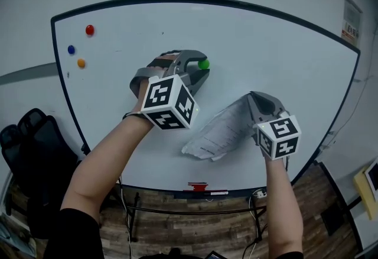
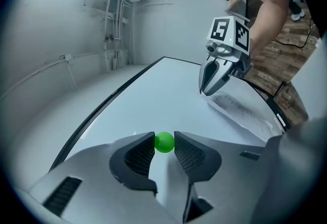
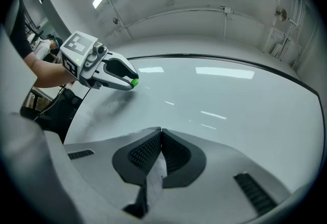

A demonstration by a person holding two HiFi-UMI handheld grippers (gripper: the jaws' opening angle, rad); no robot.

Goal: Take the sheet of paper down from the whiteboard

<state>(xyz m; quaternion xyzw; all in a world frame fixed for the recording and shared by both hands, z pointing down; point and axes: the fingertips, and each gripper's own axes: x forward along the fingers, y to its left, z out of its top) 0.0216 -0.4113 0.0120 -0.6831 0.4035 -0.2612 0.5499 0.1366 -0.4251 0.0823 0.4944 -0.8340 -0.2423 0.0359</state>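
Pinching the drooping paper [image 1: 215,133] by its edge before the whiteboard [image 1: 266,45] in the clamped right tool [image 3: 159,133], nipping a magnet [image 2: 164,142] with the left tool [image 2: 163,151], risking a tear or dropped magnet if jerked.

Glossy, smooth face noted on the whiteboard [image 1: 248,45]; ceiling lights are mirrored in it. The sheet of paper [image 1: 218,133] is recorded as thin, matt, creased. Left gripper [image 2: 164,142] and right gripper [image 3: 160,138]: grey matt plastic shells, black finely ribbed pads [image 2: 140,155]. Green ball [image 2: 164,142]: smooth, glossy. Floor [image 1: 177,222]: wood-grain planks, dull.
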